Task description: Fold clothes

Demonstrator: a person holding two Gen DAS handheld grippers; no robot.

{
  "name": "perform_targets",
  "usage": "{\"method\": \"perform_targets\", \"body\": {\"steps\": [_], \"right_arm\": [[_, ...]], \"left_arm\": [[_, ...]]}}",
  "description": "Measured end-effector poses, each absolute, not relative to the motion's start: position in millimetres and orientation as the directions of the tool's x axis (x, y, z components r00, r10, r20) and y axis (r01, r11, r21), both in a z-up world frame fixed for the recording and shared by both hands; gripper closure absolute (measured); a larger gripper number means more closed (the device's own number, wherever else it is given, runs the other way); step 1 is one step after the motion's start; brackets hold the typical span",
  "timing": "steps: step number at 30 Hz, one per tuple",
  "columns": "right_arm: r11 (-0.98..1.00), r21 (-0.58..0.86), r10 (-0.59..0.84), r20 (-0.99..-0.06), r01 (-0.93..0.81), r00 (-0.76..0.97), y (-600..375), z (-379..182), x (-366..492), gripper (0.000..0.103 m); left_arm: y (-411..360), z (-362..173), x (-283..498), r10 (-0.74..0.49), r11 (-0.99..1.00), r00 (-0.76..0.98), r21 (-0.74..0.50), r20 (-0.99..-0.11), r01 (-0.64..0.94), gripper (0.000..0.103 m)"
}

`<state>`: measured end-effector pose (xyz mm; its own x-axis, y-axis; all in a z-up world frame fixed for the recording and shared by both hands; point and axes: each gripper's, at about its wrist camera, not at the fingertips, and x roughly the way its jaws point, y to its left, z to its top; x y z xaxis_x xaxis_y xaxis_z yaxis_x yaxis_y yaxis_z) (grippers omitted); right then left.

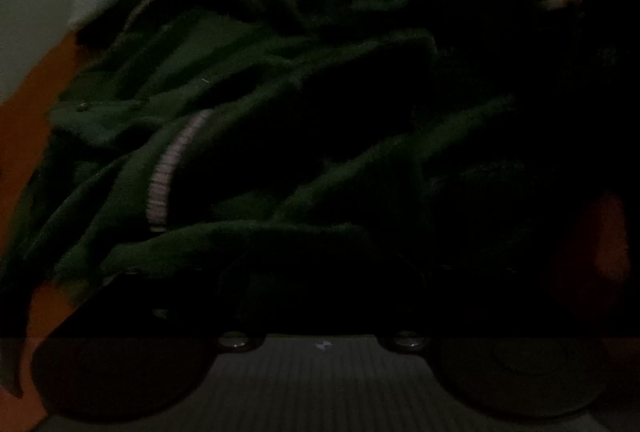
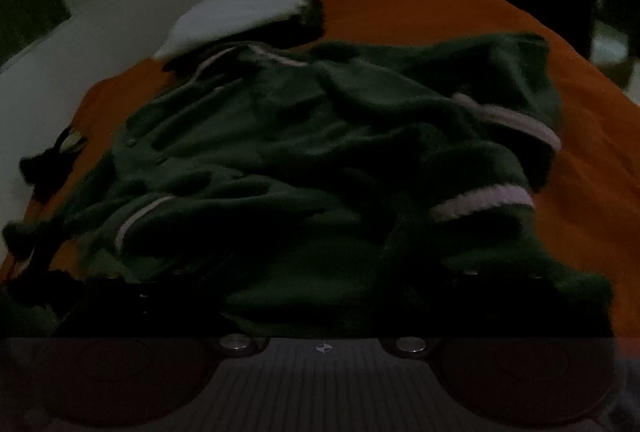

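The crumpled green cardigan (image 2: 320, 160) lay ahead of both tools, not yet spread. The right tool (image 2: 320, 292) stood wide and empty; the left tool's (image 1: 320, 272) state couldn't be told. Next likely needs a hem grip.

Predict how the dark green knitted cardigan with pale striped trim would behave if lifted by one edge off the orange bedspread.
The dark green knitted cardigan with pale striped trim lies in deep soft folds, so it would probably droop and stretch, not hold its shape. Its fuzzy surface suggests it would grip rather than slip. Its sleeves are bunched loosely on the orange bedspread, so they would likely trail behind.
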<state>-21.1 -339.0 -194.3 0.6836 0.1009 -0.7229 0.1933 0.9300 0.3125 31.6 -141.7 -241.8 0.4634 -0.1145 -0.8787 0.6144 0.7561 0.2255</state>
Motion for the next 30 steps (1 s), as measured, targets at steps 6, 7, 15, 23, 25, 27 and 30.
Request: {"method": "perform_targets", "body": {"steps": [6, 7, 15, 23, 25, 27, 30], "right_arm": [[0.933, 0.333, 0.153, -0.711, 0.137, 0.687, -326.5, -189.5, -16.9, 0.009], [0.935, 0.329, 0.152, -0.707, 0.132, 0.690, -324.2, -185.9, -16.9, 0.009], [0.942, 0.323, 0.174, -0.707, 0.094, 0.685, -309.5, -149.0, -9.9, 0.009], [0.951, 0.310, 0.232, -0.694, -0.009, 0.682, -280.7, -66.3, 0.4, 0.009], [0.955, 0.294, 0.234, -0.668, -0.039, 0.707, -275.7, -51.0, -3.7, 0.009], [0.954, 0.295, 0.239, -0.639, -0.055, 0.731, -275.0, -39.3, -7.3, 0.009], [0.943, 0.323, 0.267, -0.602, -0.077, 0.753, -282.5, -25.3, -5.9, 0.009]], "left_arm": [[-85.0, -189.8, 26.2, -0.166, 0.800, 0.505, 0.183, -0.847, 0.571, 0.090], [-70.4, -176.0, 25.2, -0.173, 0.814, 0.519, 0.175, -0.837, 0.554, 0.090], [20.5, -119.5, 21.0, -0.205, 0.871, 0.580, 0.123, -0.788, 0.476, 0.090], [6.4, -125.3, 7.4, -0.239, 0.841, 0.538, 0.105, -0.808, 0.531, 0.090], [0.8, -123.3, 3.0, -0.231, 0.833, 0.529, 0.115, -0.817, 0.541, 0.090], [-3.1, -120.6, 2.0, -0.199, 0.834, 0.533, 0.143, -0.822, 0.533, 0.090], [-8.8, -111.6, 9.5, -0.138, 0.865, 0.544, 0.168, -0.828, 0.474, 0.090]]}}
